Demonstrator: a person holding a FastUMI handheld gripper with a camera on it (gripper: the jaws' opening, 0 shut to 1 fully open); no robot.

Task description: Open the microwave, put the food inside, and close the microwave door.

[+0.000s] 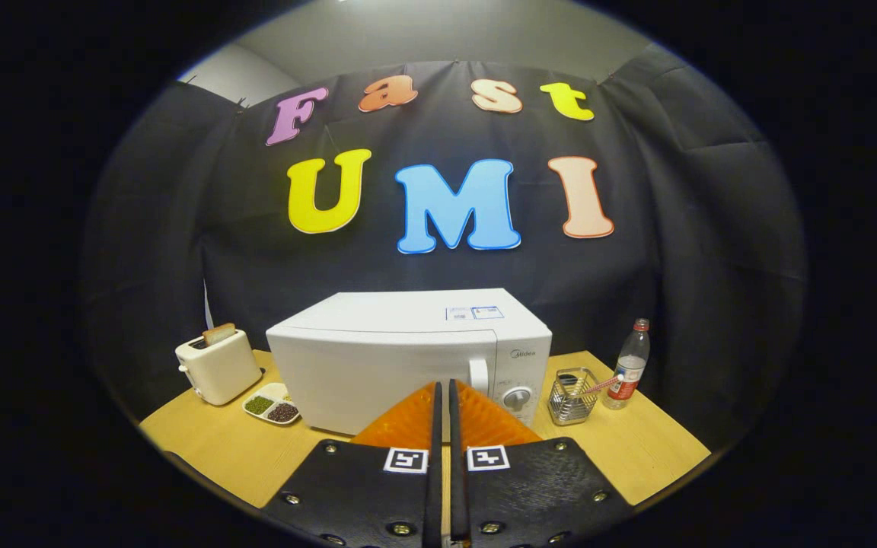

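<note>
My claw (443,396) is pressed together with nothing in it, fingers aimed at the microwave (408,358), whose door is shut, so the opening comes first, I judge. I hold it in line with the door handle (478,374) for that reason. The food is likely the divided dish (272,403) left of the microwave (beside the toaster (218,365)) on the bench (636,449).

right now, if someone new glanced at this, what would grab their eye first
The white microwave stands mid-table with its door closed, just beyond the gripper, whose fingers are together on nothing. A toaster with bread in its slot sits left of it; a water bottle stands to its right.
</note>
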